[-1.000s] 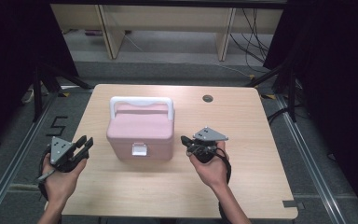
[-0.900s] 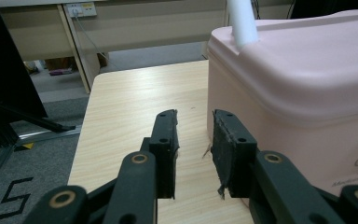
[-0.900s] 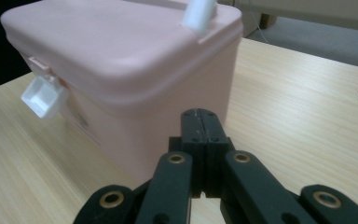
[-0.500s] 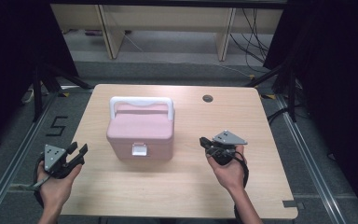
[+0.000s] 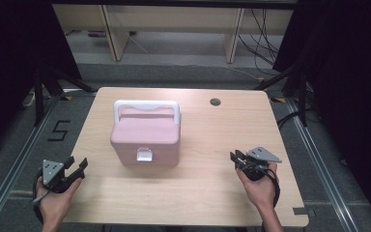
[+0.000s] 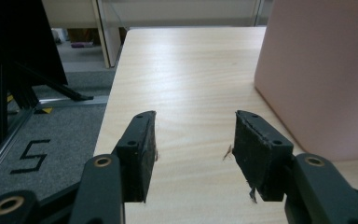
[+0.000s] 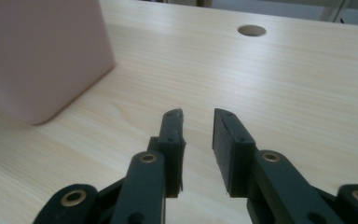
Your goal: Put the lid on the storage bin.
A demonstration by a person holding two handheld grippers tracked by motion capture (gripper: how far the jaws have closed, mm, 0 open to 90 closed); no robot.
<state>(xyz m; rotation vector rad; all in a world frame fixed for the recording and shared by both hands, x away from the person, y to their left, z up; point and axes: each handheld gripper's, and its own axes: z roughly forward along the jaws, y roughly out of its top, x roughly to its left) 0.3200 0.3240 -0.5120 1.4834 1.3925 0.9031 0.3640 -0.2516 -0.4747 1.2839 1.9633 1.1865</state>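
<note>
A pink box (image 5: 145, 137) with a white handle (image 5: 147, 105) and a white front latch stands shut in the middle of the wooden table (image 5: 207, 193). My left gripper (image 5: 76, 166) hovers at the table's near left edge, left of the box and apart from it. Its jaws have just been opening and stand open with nothing between them (image 6: 193, 135); the box's pink wall (image 6: 321, 70) lies to their right. My right gripper (image 5: 235, 158) sits over the table right of the box. Its jaws have also just been opening, with a bare gap between them (image 7: 198, 116) and the box (image 7: 37, 51) at the left.
A round cable hole (image 5: 215, 102) lies in the table's far right part, also in the right gripper view (image 7: 251, 31). A "5" mark (image 5: 58, 130) is on the grey floor left of the table. Pale shelf legs (image 5: 113, 29) and cables stand behind.
Both hands have drawn back from the box toward the near edge, the right one also moving rightward. The right jaws have gone from shut to open; the left jaws have widened.
</note>
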